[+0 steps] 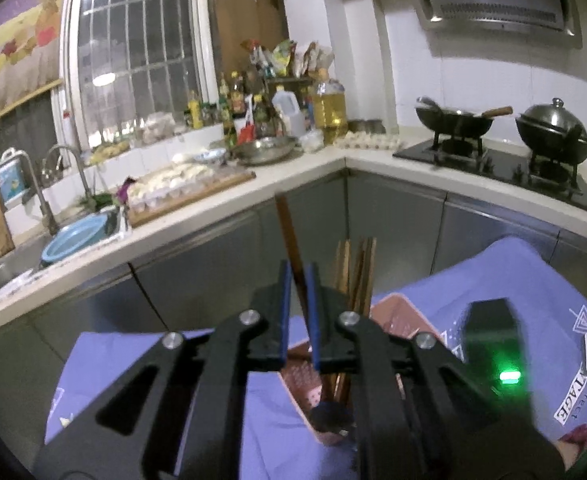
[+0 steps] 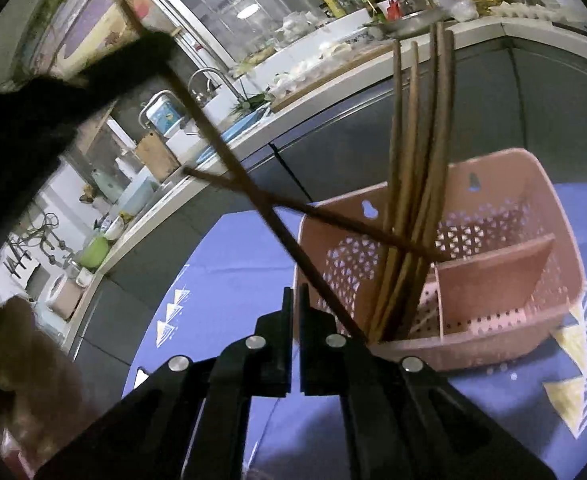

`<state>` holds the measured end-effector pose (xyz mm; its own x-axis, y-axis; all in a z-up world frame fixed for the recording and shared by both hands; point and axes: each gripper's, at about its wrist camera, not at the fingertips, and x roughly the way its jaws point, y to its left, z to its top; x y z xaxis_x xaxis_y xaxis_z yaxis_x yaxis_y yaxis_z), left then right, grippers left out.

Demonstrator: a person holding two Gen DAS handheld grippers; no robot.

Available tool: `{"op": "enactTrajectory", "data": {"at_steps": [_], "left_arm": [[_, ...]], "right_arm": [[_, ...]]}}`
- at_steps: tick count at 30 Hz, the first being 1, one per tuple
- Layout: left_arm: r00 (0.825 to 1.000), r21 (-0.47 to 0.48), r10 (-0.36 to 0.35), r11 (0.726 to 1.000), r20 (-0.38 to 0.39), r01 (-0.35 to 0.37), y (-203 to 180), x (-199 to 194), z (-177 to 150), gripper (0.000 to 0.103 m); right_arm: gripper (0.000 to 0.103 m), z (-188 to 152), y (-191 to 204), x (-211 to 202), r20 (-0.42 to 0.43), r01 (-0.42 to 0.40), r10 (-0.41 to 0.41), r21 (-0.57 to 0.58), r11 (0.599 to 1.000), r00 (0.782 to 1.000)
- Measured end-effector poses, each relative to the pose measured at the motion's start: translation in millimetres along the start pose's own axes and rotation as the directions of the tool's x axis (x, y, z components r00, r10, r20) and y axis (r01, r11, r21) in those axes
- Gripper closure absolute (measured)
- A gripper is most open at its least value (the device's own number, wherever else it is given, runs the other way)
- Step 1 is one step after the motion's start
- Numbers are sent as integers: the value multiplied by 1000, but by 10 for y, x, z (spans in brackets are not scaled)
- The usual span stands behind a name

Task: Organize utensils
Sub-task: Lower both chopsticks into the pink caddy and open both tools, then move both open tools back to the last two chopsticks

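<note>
While I look through the left camera, I read "TAGE" on the purple cloth [image 1: 533,280], the rest of the print is too blurred. My left gripper [image 1: 300,276] has its fingers [image 1: 284,280] clenched on one brown chopstick [image 1: 289,232], which stands up above the pink basket [image 1: 397,312]. My right gripper [image 2: 296,300] has its fingers nearly together with nothing between them, just beside the basket. More chopsticks [image 2: 417,160] stand in its left compartment.

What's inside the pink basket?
Brown chopsticks stand bunched in one end compartment of the pink basket, leaning out over its rim. The other compartments look bare, showing only holes. The chopsticks' bottom tips are hidden behind the near wall.
</note>
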<state>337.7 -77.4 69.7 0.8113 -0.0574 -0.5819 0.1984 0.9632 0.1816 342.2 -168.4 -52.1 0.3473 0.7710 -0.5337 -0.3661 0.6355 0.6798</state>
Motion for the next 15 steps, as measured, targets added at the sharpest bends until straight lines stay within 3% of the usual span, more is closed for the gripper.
{"op": "enactTrajectory", "data": {"at_steps": [1,3,4,9,15], "left_arm": [[1000,-14,-8,1000,-9,8,24,13,-19,94],[999,-36,-23,999,-24,22,49,22,-40,80],[999,-42,-27,999,-32,26,56,22,-52,69],[1000,-45,-24,999,-6,24,93,-187,-81,67],[994,-141,-52,988,91,65,397,-842,-169,67]], "right_arm": [[100,-37,0,-40,3,-5,5,-1,1000,1000],[100,-84,21,-96,6,0,0,-4,1000,1000],[100,-132,32,-140,8,0,0,-4,1000,1000],[100,-389,70,-429,42,-6,7,-7,1000,999],[100,-970,37,-805,57,42,-42,5,999,997]]}}
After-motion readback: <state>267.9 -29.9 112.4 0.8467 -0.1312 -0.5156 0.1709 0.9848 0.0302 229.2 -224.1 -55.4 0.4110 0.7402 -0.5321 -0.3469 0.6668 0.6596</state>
